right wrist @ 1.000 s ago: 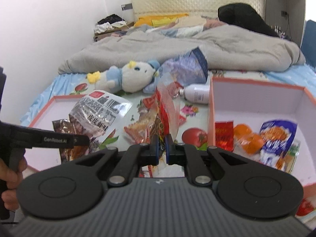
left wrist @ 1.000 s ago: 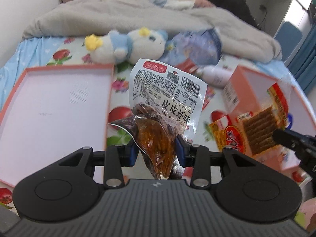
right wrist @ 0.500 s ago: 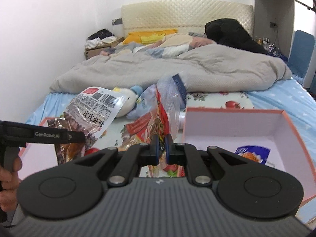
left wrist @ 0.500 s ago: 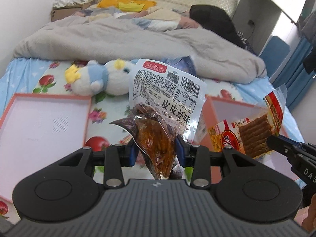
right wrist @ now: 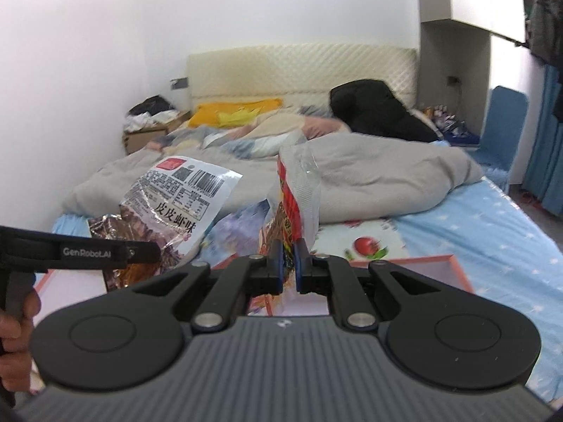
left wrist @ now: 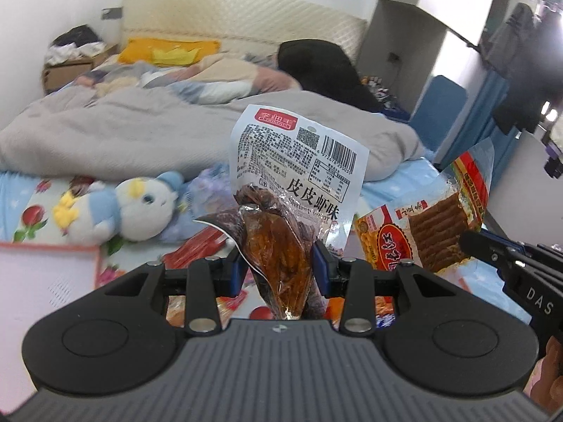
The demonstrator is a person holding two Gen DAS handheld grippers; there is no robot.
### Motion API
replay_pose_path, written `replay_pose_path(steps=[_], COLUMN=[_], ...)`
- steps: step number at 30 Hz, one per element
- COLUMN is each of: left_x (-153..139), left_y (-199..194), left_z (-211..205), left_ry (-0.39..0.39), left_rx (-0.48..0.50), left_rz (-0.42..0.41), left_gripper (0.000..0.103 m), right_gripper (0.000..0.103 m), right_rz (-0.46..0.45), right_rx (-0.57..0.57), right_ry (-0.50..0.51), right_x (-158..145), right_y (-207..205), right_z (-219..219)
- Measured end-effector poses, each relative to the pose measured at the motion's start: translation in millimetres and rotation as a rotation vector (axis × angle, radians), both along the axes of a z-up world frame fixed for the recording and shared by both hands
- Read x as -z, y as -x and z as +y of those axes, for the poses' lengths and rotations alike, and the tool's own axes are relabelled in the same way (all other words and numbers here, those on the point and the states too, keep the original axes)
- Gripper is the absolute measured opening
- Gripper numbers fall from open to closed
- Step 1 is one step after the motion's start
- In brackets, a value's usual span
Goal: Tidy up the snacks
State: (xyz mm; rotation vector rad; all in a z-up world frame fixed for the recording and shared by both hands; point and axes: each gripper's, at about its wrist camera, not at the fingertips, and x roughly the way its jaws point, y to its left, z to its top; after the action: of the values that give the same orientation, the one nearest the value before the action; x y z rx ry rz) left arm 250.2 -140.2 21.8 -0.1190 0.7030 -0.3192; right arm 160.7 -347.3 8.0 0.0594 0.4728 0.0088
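My left gripper is shut on a white-and-brown shrimp-flavour snack bag, held upright above the bed. The same snack bag shows at the left of the right wrist view, behind the left gripper's black finger. My right gripper is shut on a thin red-and-clear snack packet, edge-on to its camera. In the left wrist view that packet hangs at the right, showing brown strips, pinched by the right gripper's fingers.
A pink-rimmed box lies below the right gripper, another pink-rimmed tray at lower left. A plush toy, loose red snack packs, a grey blanket and a dark bundle are on the bed. A hand holds the left gripper.
Both grippers have risen with their packets and tilted up. The boxes and bedsheet have dropped toward the bottom of both views; headboard and wall now fill more of them.
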Motion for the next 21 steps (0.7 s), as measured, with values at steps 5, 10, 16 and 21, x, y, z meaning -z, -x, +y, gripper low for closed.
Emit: replay_pose_path(steps=[5, 10, 16, 21], left_x=[1.5, 24.8, 68.9, 97.6], left_y=[-14.4, -35.6, -59.2, -65.2], left_z=[-36.0, -71.6, -100.9, -116.4], left_ry=[0.001, -0.028, -0.046, -0.076], left_rx=[0.067, 0.124, 0.166, 0.218], left_rz=[0.012, 0.075, 0.207, 0.292], left_gripper=[0.044, 0.044, 0.044, 0.045], right_gripper=[0.009, 0.009, 0.009, 0.009], right_rz=[0.032, 0.126, 0.254, 0.361], right_rx=[0.064, 0.115, 0.132, 0.138], right_ry=[0.003, -0.017, -0.071, -0.102], right_x=[4.7, 28.0, 63.5, 94.2], right_y=[-6.4, -19.5, -29.6, -37.8], right_z=[-29.6, -60.8, -83.6, -97.0])
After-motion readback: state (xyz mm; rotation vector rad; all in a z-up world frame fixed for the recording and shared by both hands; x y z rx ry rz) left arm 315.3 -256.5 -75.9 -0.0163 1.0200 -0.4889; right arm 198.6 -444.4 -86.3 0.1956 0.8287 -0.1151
